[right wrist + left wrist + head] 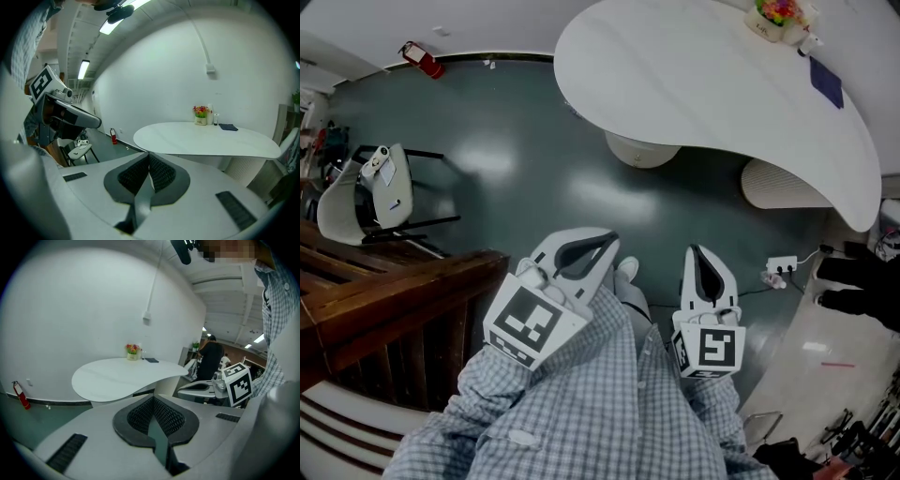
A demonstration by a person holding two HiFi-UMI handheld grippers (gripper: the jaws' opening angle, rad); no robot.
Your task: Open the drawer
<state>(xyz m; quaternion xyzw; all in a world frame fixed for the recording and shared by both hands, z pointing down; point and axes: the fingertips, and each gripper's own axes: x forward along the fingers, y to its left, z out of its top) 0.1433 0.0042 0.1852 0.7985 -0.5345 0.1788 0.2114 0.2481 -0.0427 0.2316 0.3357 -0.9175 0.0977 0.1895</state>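
No drawer shows plainly in any view; a dark wooden piece of furniture (394,300) stands at the left of the head view. My left gripper (605,242) is held in front of the person's checked sleeves, its jaws shut with nothing between them; its ribbed pads (140,416) meet in the left gripper view. Beside it, my right gripper (694,251) is also shut and empty, and its pads (161,174) are pressed together. Both hang over the dark green floor and point toward the white table (722,94).
A curved white table (206,138) on a round base (642,150) carries a flower pot (778,14) and a dark pad (827,82). A white chair (366,197), a fire extinguisher (422,61) and a power strip (781,265) are on the floor. A person in black (211,357) stands far off.
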